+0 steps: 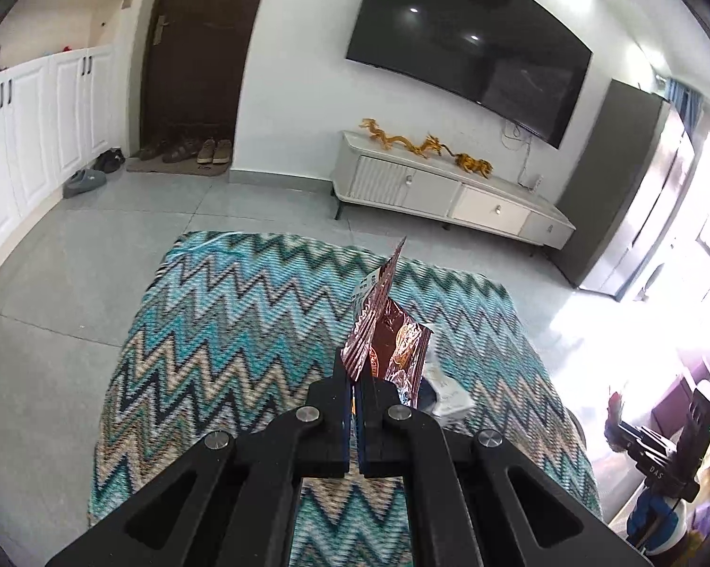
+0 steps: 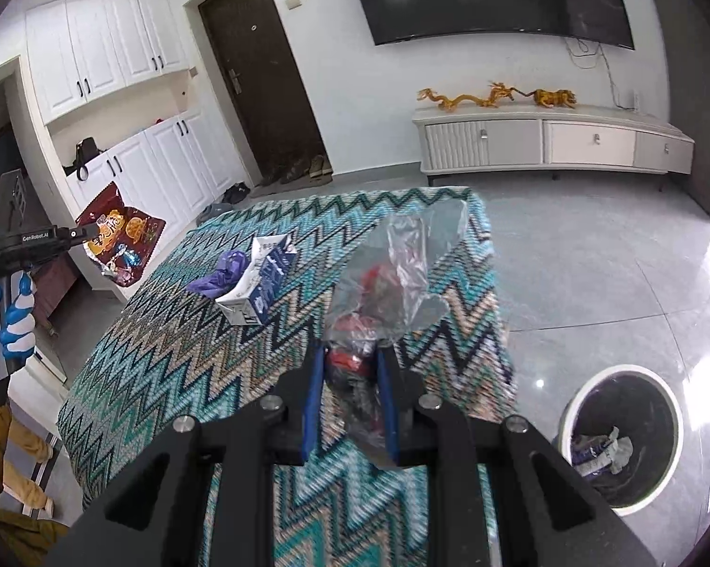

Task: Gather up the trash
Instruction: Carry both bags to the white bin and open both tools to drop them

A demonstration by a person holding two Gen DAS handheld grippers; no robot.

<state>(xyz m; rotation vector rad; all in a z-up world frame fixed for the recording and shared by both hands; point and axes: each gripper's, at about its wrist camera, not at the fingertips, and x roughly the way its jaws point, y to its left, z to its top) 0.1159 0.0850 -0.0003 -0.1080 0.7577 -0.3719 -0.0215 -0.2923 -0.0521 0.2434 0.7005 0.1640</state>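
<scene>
— Trash is held on both sides, is it not?

— It is. The left gripper (image 1: 355, 368) is pinched fully together on a coppery foil snack wrapper (image 1: 385, 330), whose crinkled, shiny upper part stands up from between the fingers (image 1: 330, 406). The right gripper (image 2: 350, 368) is closed partway on a clear plastic bag (image 2: 402, 264) with red and dark scraps bunched inside; the blue fingers (image 2: 313, 401) are pressed against its crumpled lower end, and the loose upper film is spread above them.

— And what has been cleared so far?

— Some crumpled paper is already seen inside the round waste bin (image 2: 621, 434), which stands on the floor to the right of the surface (image 2: 166, 354) with the zigzag cover. Both held pieces are up in the air, off the cover, and not yet over the bin.

— What is left?

— Two things are judged to remain on the cover: a torn white-and-blue carton (image 2: 260, 283) and a purple crumpled scrap (image 2: 220, 279) touching its left side. So the task is reckoned partly done: two pieces to be dropped, two to be picked.
</scene>
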